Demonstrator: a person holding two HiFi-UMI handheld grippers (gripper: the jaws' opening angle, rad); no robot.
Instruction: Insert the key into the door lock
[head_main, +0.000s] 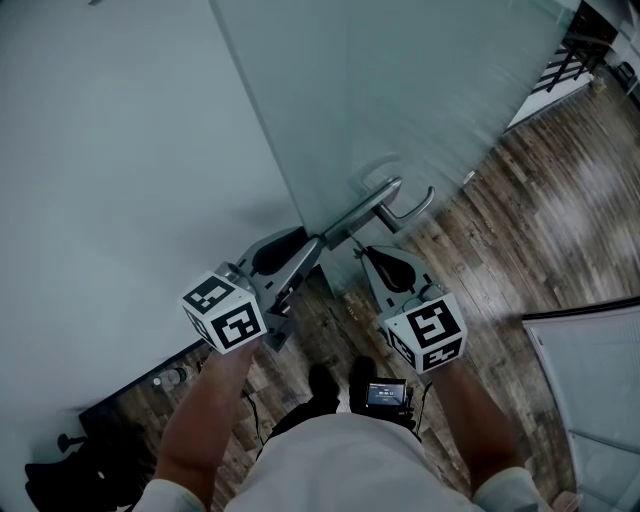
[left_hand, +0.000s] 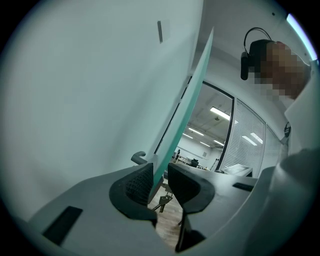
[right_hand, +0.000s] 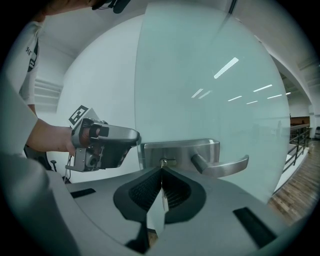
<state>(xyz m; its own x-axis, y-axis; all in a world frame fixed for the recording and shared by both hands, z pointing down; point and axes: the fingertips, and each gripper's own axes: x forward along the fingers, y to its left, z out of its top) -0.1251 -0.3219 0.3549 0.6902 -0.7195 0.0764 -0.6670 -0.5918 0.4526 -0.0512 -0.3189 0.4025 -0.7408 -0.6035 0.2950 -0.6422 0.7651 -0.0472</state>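
The task is close to its main step but, by my reading, not finished. The right tongs (right_hand: 161, 171) are pressed together on the key (right_hand: 162, 165), which shows edge-on as a thin blade between the pads. It points at the keyhole (right_hand: 164, 161) in the steel lock plate (right_hand: 182, 151) on the glass door (right_hand: 210, 75). In the right gripper view the blade's tip meets the keyhole, just left of where the lever handle (right_hand: 222, 166) joins the plate. How deep the blade sits, if it is in at all, cannot be told from here. So picking up the key and lining it up look done. What seems left is pushing the blade fully home, and perhaps a small correction of angle first. The left tongs (left_hand: 160, 169) stand fairly wide astride the door's edge (left_hand: 192, 95), near the lock. The left pad lies against the glass and a slim gap shows at the right pad, so I judge it a loose steadying hold, not a clamp. Below and beyond those jaws hangs a small bunch of keys (left_hand: 163, 202), over the wooden floor (head_main: 520, 230); what it hangs from is not shown.
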